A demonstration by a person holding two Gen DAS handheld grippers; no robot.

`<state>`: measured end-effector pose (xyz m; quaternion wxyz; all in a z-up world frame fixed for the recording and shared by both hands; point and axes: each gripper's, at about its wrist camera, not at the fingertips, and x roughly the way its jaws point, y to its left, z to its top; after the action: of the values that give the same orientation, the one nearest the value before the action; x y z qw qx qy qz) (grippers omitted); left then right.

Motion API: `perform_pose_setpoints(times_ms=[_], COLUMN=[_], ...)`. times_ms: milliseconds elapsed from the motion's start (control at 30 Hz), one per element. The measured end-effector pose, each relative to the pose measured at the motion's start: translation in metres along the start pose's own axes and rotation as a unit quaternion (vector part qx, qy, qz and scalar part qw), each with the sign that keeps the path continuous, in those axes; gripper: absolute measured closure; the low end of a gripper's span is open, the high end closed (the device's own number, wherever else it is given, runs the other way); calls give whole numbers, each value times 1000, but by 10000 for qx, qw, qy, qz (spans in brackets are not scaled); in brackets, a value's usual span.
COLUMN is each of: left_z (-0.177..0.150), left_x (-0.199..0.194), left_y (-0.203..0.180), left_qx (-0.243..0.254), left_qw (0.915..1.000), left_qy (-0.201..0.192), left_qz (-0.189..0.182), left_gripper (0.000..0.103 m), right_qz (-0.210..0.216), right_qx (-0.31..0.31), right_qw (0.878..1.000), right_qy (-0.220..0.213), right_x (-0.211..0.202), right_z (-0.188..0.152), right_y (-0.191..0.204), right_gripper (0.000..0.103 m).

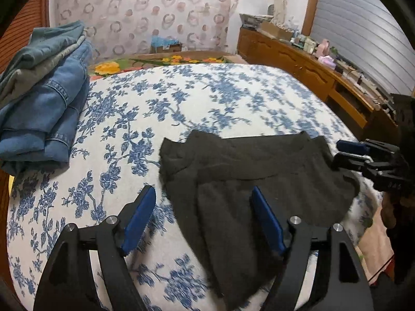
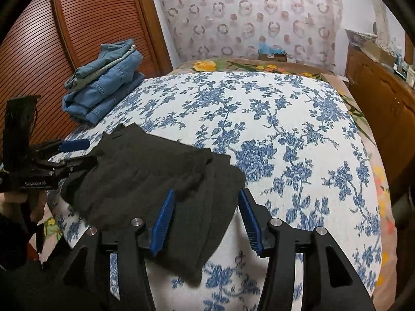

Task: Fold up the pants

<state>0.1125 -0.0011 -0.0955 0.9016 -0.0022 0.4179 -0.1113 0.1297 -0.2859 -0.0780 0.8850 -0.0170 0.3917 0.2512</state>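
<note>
Dark grey pants (image 1: 259, 171) lie folded on the flowered bed sheet (image 1: 207, 98); the right wrist view shows the pants (image 2: 145, 165) at lower left. My left gripper (image 1: 202, 190) is open, its blue pads apart over the near left part of the pants, not pressing on the cloth. My right gripper (image 2: 206, 191) is open too, with the pants' near right corner lying between its pads. Each gripper shows in the other's view: the right gripper (image 1: 337, 153) at the pants' right edge, the left gripper (image 2: 91, 152) at their left edge.
A stack of folded blue jeans (image 1: 44, 103) (image 2: 103, 88) sits at the bed's far left corner. A wooden dresser (image 1: 298, 62) with clutter runs along the right. Louvred wardrobe doors (image 2: 39, 51) stand left. A cardboard box (image 1: 166, 48) sits past the bed.
</note>
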Motion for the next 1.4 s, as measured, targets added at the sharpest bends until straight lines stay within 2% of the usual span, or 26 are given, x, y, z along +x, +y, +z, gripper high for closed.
perform_pose_setpoints(times_ms=[333,633,900,1233,1300,1400], left_z=[1,-2,-2,1,3,5], left_x=[22,24,24,26,27,27], left_y=[10,6,7,7,8,4], left_qx=[-91,60,69,37,-21,-5], left_qw=[9997,10000,10000,9999,10000,9999], left_qy=[224,66,60,97,78,74], left_qz=[-33,42,26,32,-28,-109], left_gripper=[25,22,22,21,23,33], right_qz=[-71,-86,-99,-22,-2,-11], right_qx=[158,117,-80,-11,-7,-21], right_qw=[9994,9994,9997,9999,9999,9999], right_qy=[293,306,223,143,141,138], right_x=[26,32,41,39,38,38], right_z=[9,16,17,13,13,12], right_y=[-1,3,9,8,7,7], right_gripper=[48,48,48,48,48,48])
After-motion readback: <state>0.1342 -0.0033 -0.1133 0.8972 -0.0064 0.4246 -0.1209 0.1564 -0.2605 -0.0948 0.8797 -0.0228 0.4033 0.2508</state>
